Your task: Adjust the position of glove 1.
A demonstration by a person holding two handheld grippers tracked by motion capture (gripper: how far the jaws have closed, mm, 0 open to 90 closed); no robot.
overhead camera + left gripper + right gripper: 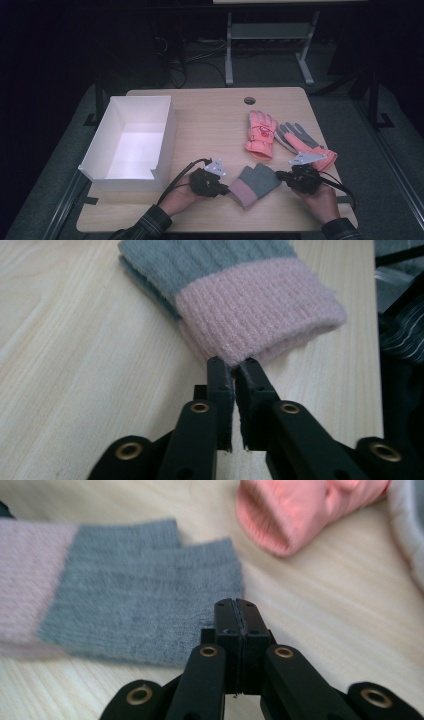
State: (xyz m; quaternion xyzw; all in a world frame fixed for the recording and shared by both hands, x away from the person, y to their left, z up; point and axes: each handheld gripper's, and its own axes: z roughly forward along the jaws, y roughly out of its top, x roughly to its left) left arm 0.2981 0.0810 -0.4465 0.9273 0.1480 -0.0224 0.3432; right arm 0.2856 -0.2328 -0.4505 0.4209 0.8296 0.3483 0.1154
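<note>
Left tool pinches the knit glove's pink cuff at nine o'clock; right tool, jaws together, sits at its three o'clock edge.

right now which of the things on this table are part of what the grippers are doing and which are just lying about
In the job:
- grey and pink knit glove
- left gripper, jaws nearly closed at the glove's pink cuff
- right gripper, shut, at the glove's grey end

Lying about:
- coral glove
- grey-palmed glove
- white box
- table
</note>
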